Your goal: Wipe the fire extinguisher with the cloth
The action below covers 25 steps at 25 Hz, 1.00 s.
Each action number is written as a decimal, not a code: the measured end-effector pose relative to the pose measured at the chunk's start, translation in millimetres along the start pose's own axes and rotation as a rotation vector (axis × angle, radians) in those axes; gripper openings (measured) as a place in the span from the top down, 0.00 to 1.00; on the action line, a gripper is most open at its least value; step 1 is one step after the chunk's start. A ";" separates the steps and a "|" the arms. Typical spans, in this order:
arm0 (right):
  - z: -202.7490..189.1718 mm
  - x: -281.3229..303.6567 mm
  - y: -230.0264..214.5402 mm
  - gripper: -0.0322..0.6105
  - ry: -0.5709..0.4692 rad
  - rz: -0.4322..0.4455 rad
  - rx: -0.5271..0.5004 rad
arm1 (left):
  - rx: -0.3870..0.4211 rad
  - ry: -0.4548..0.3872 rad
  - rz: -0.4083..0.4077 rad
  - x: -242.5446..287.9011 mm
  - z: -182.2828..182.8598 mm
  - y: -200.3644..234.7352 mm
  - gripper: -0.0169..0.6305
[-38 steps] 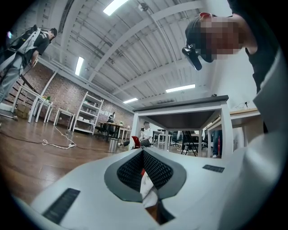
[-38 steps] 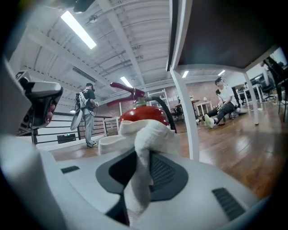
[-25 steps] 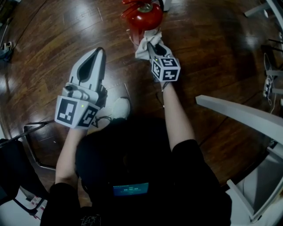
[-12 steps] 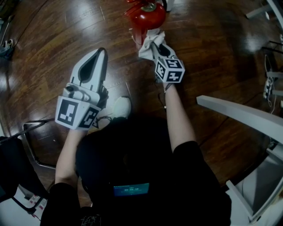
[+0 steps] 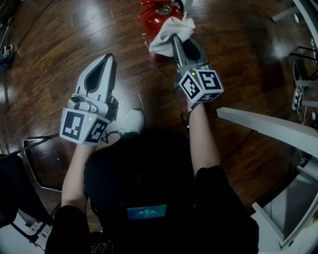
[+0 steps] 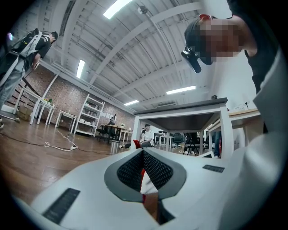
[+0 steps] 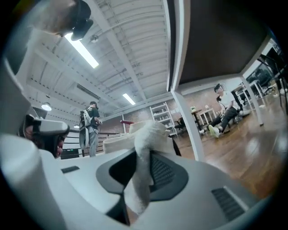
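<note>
The red fire extinguisher (image 5: 155,14) stands on the dark wooden floor at the top middle of the head view. A white cloth (image 5: 170,33) is draped against its near right side, and my right gripper (image 5: 175,40) is shut on it. In the right gripper view the cloth (image 7: 145,148) bunches up out of the shut jaws and hides what lies behind it. My left gripper (image 5: 109,58) hangs to the left, well apart from the extinguisher, jaws together and holding nothing. In the left gripper view, that gripper (image 6: 144,156) shows only a thin slit between its pads.
A white shoe (image 5: 133,120) rests on the floor between my arms. A white table frame (image 5: 268,126) runs across the right side, with cables (image 5: 298,94) beyond it. A metal chair frame (image 5: 36,149) stands at lower left. People stand and sit far off in both gripper views.
My right gripper has carried the cloth up along the extinguisher, from its near lower side towards its top right. The left gripper has barely moved.
</note>
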State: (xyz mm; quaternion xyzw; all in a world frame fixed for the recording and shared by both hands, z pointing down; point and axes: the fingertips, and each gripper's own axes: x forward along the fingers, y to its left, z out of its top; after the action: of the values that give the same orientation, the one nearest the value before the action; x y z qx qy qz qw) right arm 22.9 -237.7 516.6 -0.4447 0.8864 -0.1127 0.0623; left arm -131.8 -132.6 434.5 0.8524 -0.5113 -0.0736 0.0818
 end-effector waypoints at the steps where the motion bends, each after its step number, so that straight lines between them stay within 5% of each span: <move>1: 10.7 0.1 5.7 0.80 -0.019 0.015 -0.009 | 0.002 0.000 0.000 -0.2 0.3 0.0 0.97; 9: 51.5 27.1 33.0 0.80 -0.067 0.073 -0.028 | 0.005 0.004 -0.001 -1.2 -1.0 -0.3 0.97; 25: -40.8 64.8 56.4 0.80 0.150 0.148 -0.092 | -0.010 0.013 0.002 2.1 -6.0 7.3 0.97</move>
State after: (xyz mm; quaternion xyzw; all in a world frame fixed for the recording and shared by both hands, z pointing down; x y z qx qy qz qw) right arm -68.0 -251.2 541.0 -0.3707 0.9232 -0.1000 -0.0165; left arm -135.8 -137.4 441.9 0.8518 -0.5113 -0.0704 0.0893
